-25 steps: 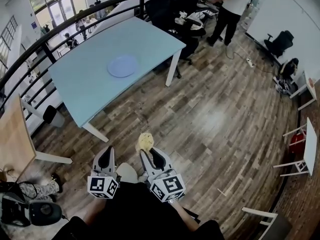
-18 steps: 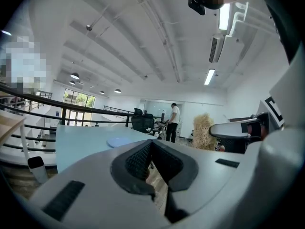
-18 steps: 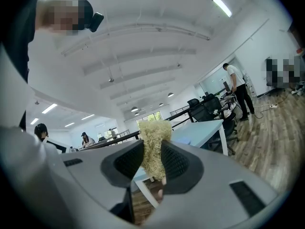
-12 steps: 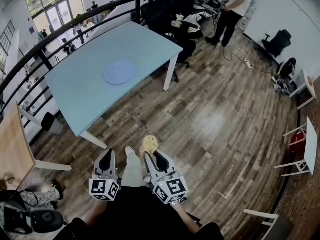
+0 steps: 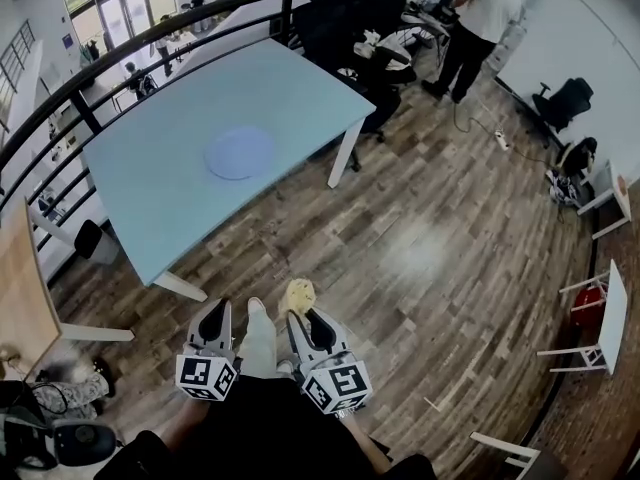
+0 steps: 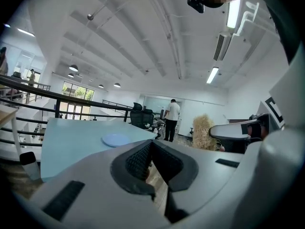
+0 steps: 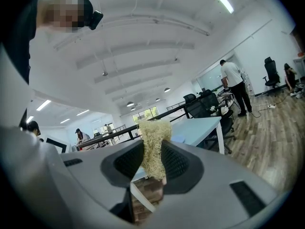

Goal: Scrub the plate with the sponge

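A pale blue plate (image 5: 240,153) lies on the light blue table (image 5: 150,188) well ahead of me; in the left gripper view the plate (image 6: 116,139) shows small beyond the jaws. My right gripper (image 5: 300,313) is shut on a yellow fibrous sponge (image 5: 298,293), which stands up between its pads (image 7: 152,147). My left gripper (image 5: 213,320) is shut with nothing in it, its pads pressed together. Both grippers hang low over the wooden floor, short of the table. The sponge (image 6: 204,131) also shows at the right of the left gripper view.
A black railing (image 5: 120,63) runs behind the table. Office chairs (image 5: 345,13) and a standing person (image 5: 480,23) are at the far end. A wooden table corner (image 5: 20,298) lies at left, white furniture (image 5: 610,298) at right. My shoe (image 5: 258,338) is between the grippers.
The table and plate have drifted slightly left and nearer in the head view as I step forward. Both grippers keep their places below, the sponge still held.
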`<act>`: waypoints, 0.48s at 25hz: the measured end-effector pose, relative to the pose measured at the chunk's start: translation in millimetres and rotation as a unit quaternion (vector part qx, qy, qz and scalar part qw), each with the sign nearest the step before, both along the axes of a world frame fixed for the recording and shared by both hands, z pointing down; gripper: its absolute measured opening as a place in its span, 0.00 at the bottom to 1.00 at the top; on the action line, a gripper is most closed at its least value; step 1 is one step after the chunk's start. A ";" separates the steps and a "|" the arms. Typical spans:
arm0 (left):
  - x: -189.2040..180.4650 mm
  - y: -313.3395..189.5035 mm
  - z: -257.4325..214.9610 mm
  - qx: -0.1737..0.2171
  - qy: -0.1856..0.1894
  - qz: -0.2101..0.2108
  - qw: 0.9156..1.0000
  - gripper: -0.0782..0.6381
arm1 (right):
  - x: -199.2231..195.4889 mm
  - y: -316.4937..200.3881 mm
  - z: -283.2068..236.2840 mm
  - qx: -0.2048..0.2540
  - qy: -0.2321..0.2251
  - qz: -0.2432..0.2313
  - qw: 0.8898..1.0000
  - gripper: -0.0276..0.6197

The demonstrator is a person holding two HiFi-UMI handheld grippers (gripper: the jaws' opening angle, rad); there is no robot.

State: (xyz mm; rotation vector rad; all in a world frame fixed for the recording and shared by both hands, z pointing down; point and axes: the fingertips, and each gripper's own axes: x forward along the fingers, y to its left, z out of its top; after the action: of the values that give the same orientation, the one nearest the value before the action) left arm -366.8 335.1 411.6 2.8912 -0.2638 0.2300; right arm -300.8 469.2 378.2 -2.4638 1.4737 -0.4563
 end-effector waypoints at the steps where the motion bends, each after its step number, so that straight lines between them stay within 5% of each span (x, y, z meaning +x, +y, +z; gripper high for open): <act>1: 6.8 -4.6 1.0 -0.001 -0.002 0.000 1.000 0.11 | 5.2 -4.2 1.0 -0.001 -0.001 -0.002 1.000 0.22; 12: 78.7 -46.7 11.7 -0.005 -0.017 0.013 1.000 0.11 | 75.9 -44.5 12.2 -0.014 -0.018 0.006 1.000 0.22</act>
State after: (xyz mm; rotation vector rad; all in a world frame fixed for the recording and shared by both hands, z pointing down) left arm -288.1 288.3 423.3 2.8843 -0.2312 0.2851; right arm -224.9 424.7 390.4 -2.4719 1.4470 -0.5205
